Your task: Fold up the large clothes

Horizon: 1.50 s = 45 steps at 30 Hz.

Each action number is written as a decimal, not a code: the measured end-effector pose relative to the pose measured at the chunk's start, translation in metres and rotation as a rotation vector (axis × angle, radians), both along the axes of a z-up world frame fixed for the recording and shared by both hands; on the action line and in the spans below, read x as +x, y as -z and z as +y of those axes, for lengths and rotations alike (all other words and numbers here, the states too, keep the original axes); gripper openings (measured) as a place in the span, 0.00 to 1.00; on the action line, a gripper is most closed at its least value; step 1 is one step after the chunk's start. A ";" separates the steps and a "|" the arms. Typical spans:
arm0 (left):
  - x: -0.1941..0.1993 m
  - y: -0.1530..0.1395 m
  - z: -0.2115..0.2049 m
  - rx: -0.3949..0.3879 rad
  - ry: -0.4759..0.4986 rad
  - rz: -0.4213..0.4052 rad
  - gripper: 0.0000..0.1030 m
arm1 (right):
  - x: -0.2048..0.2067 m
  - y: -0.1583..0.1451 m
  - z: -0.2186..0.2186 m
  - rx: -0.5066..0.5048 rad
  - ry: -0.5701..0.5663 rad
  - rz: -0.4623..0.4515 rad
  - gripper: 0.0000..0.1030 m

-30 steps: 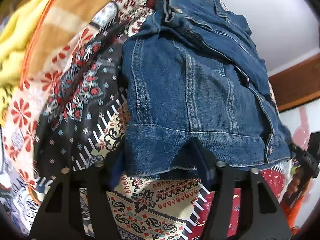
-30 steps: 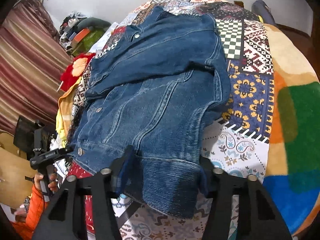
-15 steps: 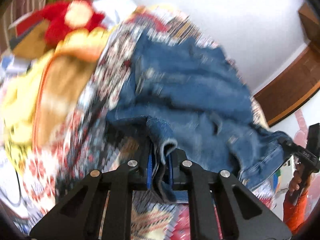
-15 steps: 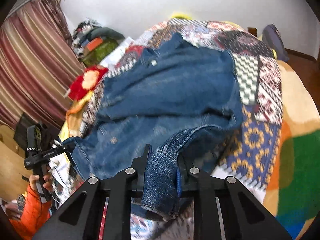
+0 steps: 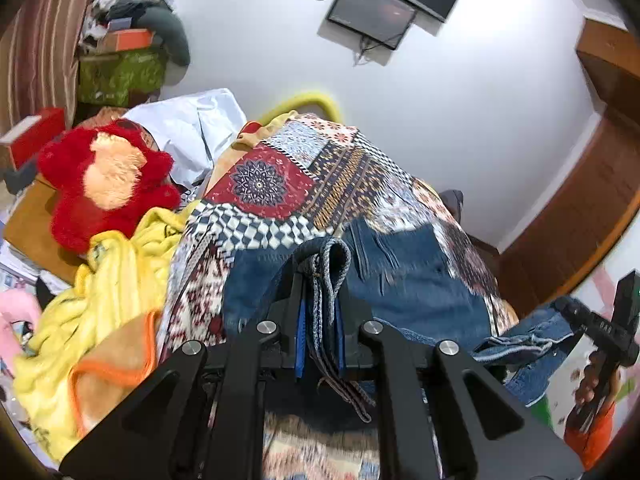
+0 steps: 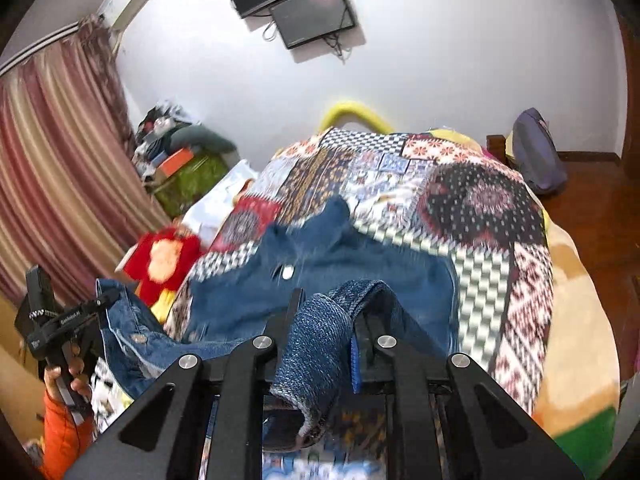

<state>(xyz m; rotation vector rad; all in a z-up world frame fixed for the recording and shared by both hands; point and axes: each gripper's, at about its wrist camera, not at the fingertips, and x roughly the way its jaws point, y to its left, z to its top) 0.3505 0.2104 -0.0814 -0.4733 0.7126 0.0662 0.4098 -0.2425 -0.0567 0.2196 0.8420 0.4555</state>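
a second ago both tools sat wide around the bottom hem of the denim jacket (image 5: 404, 280) as it lay flat on the bed; now my left tool (image 5: 320, 320) is clenched on a bunched fold of that hem, and my right tool (image 6: 324, 332) is clenched on another bunch of it, the cloth doubled over and hanging down between the jaws. both tools have come up and forward since then, so the hem is off the patchwork quilt (image 6: 492, 216) and the jacket's lower half is draped in the air between my two grips, while the collar end is still lying on the quilt further up the bed. in the left view i can see the other tool out at the right edge with denim trailing from it, so the hem is spanning tool to tool. i judge this is the first fold in hand: bottom edge being carried toward the collar. the grips look secure, though thick denim bunched like this could land crooked, so the next move calls for keeping both corners level as i lay them down. the red plush toy (image 5: 104, 180) and yellow blanket (image 5: 112, 296) lie off to the side, clear of the fold.
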 end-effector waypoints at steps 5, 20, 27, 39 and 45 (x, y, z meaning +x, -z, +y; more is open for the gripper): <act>0.061 0.038 0.016 0.010 -0.040 0.086 0.11 | 0.064 0.033 0.016 -0.035 0.049 0.024 0.15; 0.134 0.161 0.020 0.058 -0.054 0.317 0.16 | 0.138 0.156 0.010 -0.082 -0.018 0.230 0.17; 0.138 0.161 0.016 0.126 -0.031 0.349 0.17 | 0.119 0.122 -0.001 -0.136 -0.064 0.173 0.17; 0.122 0.095 -0.008 0.354 -0.003 0.309 0.70 | 0.073 0.069 -0.082 -0.312 0.123 0.142 0.17; 0.086 0.053 -0.016 0.448 0.043 0.244 0.93 | 0.046 0.079 -0.030 -0.265 -0.036 0.154 0.17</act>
